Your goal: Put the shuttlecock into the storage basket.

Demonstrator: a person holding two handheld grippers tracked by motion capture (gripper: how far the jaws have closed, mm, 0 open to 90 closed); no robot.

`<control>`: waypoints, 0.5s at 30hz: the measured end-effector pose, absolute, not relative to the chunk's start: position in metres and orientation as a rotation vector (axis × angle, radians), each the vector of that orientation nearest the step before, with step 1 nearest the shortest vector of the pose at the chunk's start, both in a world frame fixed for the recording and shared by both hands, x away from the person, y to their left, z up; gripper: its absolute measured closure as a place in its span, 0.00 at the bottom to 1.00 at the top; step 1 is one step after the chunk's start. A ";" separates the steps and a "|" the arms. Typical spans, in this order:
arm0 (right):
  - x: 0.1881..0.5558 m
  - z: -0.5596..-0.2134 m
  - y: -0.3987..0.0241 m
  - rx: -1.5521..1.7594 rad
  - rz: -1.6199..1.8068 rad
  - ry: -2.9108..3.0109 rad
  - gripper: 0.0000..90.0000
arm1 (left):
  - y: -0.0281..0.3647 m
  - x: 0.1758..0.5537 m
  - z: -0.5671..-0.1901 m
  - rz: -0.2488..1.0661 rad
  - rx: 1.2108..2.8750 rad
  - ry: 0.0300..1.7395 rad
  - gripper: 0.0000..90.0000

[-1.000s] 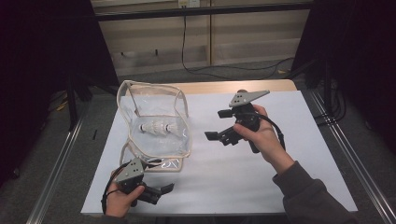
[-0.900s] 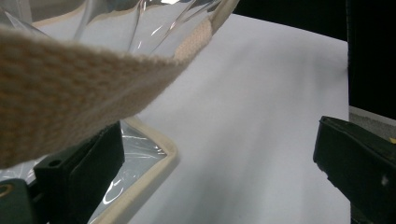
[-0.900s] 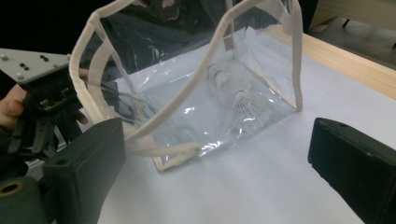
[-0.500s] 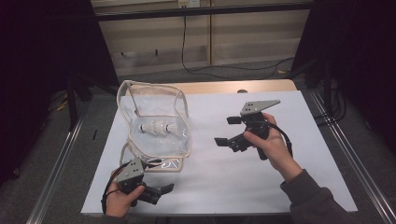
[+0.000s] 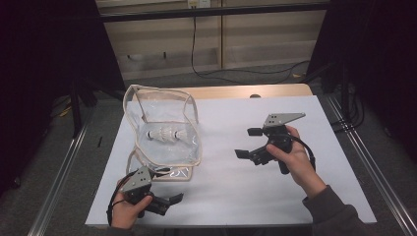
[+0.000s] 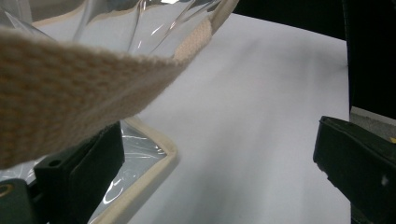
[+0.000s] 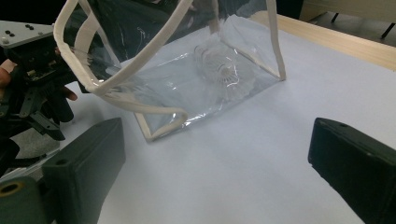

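Note:
A clear plastic bag (image 5: 162, 125) with cream fabric trim stands open on the white table sheet (image 5: 236, 187), with white shuttlecocks (image 5: 165, 133) lying inside. My left gripper (image 5: 169, 202) sits at the near left, just in front of the bag's lower flap, jaws open. In the left gripper view the bag's cream trim (image 6: 70, 88) hangs close above the left jaw, and the gripper (image 6: 215, 177) holds nothing. My right gripper (image 5: 247, 142) is open to the right of the bag, apart from it. In the right gripper view the bag (image 7: 187, 79) and shuttlecocks (image 7: 224, 70) lie ahead of the open right gripper (image 7: 215, 172).
The white sheet covers a wooden table (image 5: 236, 91) with metal rails along both sides. A cable (image 5: 206, 69) runs across the floor behind it. In the right gripper view the left hand and its gripper (image 7: 32, 70) are beside the bag.
My right gripper has drawn back to the right and toward the near edge, away from the bag, still open. The left gripper and bag have stayed put.

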State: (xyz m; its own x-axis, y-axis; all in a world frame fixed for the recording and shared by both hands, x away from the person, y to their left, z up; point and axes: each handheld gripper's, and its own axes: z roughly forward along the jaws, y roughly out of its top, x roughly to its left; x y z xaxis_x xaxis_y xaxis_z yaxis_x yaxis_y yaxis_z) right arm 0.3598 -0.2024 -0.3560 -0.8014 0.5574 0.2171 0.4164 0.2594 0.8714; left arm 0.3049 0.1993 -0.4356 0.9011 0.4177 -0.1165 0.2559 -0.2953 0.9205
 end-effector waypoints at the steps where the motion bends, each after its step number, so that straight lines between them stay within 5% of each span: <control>1: 0.359 -0.357 -0.204 0.930 1.583 2.381 0.04 | 0.199 0.305 -0.436 0.172 1.892 0.497 0.02; 15: 0.351 -0.369 -0.219 0.946 1.571 2.372 0.04 | 0.199 0.305 -0.436 0.171 1.894 0.496 0.02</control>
State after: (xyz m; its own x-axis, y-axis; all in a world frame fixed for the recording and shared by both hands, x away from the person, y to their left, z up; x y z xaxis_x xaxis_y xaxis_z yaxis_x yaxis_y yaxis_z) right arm 0.3512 -0.2186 -0.3692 -0.7915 0.5716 0.2160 0.4220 0.2557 0.8698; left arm 0.3048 0.1993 -0.4358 0.9014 0.4168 -0.1170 0.2564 -0.2963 0.9200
